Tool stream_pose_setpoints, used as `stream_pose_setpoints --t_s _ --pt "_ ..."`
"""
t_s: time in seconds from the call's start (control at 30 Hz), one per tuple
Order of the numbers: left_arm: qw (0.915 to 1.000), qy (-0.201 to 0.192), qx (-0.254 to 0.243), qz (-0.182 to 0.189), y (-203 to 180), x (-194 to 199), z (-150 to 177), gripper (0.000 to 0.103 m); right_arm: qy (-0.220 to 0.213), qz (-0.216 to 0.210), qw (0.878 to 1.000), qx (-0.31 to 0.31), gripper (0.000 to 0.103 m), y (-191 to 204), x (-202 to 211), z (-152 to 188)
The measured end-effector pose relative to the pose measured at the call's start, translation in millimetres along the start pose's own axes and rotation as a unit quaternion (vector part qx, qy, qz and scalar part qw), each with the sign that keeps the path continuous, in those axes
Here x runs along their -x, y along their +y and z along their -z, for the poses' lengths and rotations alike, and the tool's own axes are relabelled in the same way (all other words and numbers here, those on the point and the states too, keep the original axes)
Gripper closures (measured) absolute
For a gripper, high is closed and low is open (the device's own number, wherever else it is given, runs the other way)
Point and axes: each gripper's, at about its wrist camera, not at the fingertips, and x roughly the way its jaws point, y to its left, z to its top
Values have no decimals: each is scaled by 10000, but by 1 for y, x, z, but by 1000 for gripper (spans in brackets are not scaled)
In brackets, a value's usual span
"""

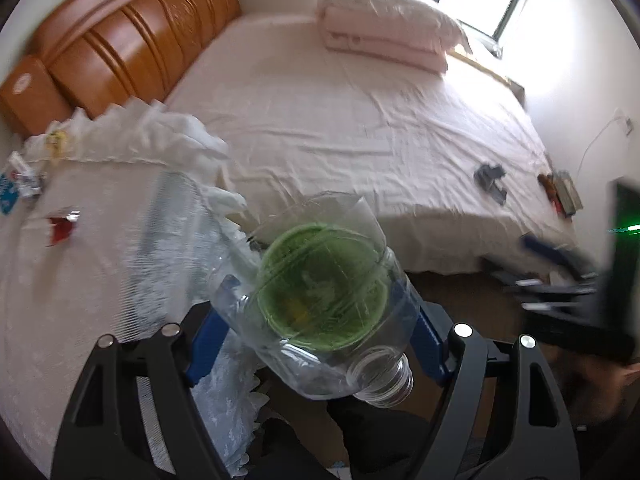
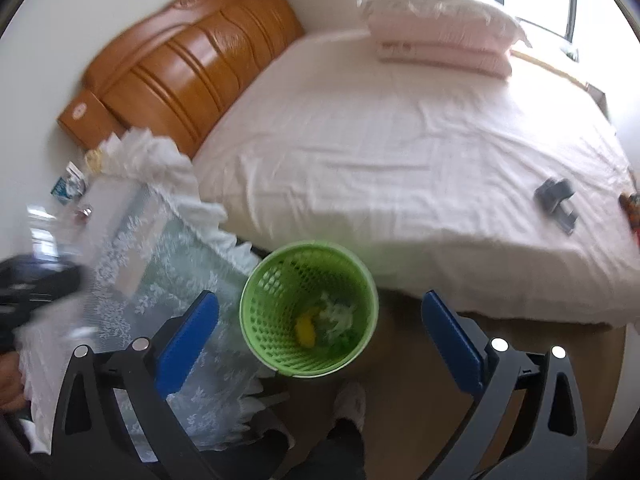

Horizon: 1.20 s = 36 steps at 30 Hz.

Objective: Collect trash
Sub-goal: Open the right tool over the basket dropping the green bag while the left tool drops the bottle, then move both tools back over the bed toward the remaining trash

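My left gripper [image 1: 320, 340] is shut on a clear, empty plastic bottle [image 1: 304, 368], its blue pads pressing both sides and its open neck [image 1: 386, 376] pointing lower right. Through the bottle shows the green mesh waste bin [image 1: 320, 292] on the floor below. In the right wrist view my right gripper [image 2: 318, 312] is open wide above that bin [image 2: 276, 280] with nothing between its fingers. A yellow scrap [image 2: 306, 330] and a crumpled white tissue [image 2: 338, 314] lie inside the bin.
The bin stands between a lace-covered bedside table [image 2: 160, 272] and the bed [image 2: 400, 160]. A red wrapper [image 1: 62, 226] and small packets [image 1: 20, 184] lie on the table. A grey object [image 1: 490, 176] lies on the sheet. A person's slippered foot [image 2: 352, 404] is by the bin.
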Motion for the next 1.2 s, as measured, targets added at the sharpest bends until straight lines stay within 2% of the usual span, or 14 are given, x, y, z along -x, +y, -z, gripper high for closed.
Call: stream_pose_setpoints --t_s 0.13,0.2,0.37,0.47,0.53,0.67,0.77,0.9,0.97,1.2 --pt "9996 286 -81 8 -13 -46 1 25 -246 29 9996 100 2 -11 24 -11" --pt "9989 467 16 78 -17 -65 5 14 -302 1 9995 95 2 -16 28 -16" --pt "9984 415 315 226 -21 -73 9 12 -283 -164 9993 168 2 -21 29 -26" --pt "9988 -56 444 221 -20 -49 5 8 -291 -264 9987 320 2 -17 28 -33" --pt "9967 -526 573 230 -15 -22 1 8 -358 -361 9979 411 2 -12 32 -37" --pt "9916 -1047 748 84 -6 20 -7 8 -559 -594 9947 629 2 5 41 -49" --pt "9852 -1401 989 -29 4 53 -8 8 -755 -723 9904 908 2 25 51 -59" --pt "9724 -1858 1410 -29 24 93 2 8 -1014 -901 9801 1446 2 61 60 -70" --pt "9672 -1967 1601 -117 36 106 10 8 -1055 -1097 9741 1675 2 82 61 -75" --pt "9530 -2062 2057 -838 82 137 48 8 -971 -1646 9575 2159 2 146 54 -76"
